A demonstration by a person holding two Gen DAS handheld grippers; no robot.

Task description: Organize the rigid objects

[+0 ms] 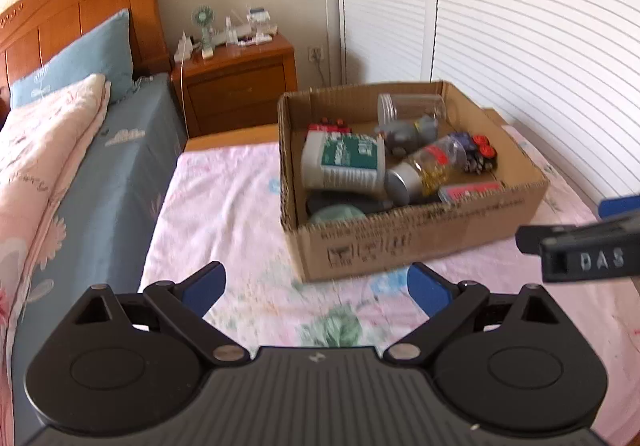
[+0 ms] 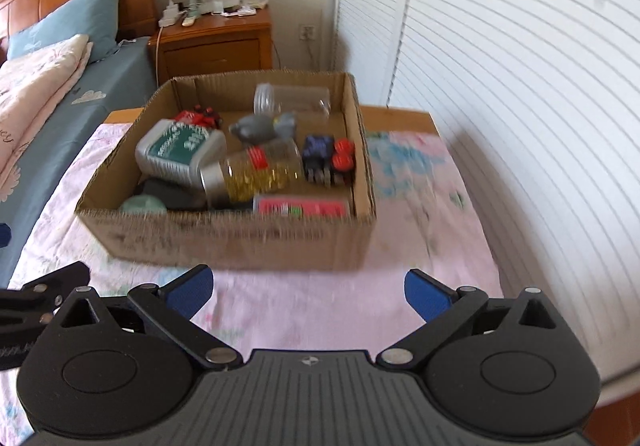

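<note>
We've got both claws hovering over the pink floral sheet (image 1: 240,206) on the table, short of the cardboard box (image 1: 420,242), each with blue pads spread wide and nothing between them.

Left to right:
- bed (image 1: 100,182) with a blue pillow (image 1: 80,58) and wooden headboard (image 1: 60,18); beside it the nightstand (image 1: 236,82) carrying a small green fan (image 1: 203,20) and clutter too small to identify.
- left claw (image 1: 316,288): released, empty, low over the sheet, near the box's front wall.
- box contents, all lying loose:
  - white jug with a green label (image 1: 344,162) on its side at the left, label text blurred, unreadable.
  - green round lid (image 1: 336,215) and something dark under the jug, near the front left corner.
  - red toy (image 1: 330,125) behind the jug.
  - grey toy (image 1: 408,134) mid-back, with a clear empty jar (image 1: 412,108) lying behind it against the back wall.
  - clear jar of yellow contents with a silver cap and red label (image 1: 424,170), tilted, cap toward the front, touching the jug.
  - pink-red flat pack (image 1: 468,191) along the front wall.
  - dark blue toy truck with red wheels (image 1: 476,154) at the right.
- box front has black print, smeared by blur, not legible.
- right claw (image 2: 308,290): released, empty. In the left wrist view its body shows at the right edge with raised lettering "DAS".
- white louvred doors (image 1: 520,46) on the right.
</note>
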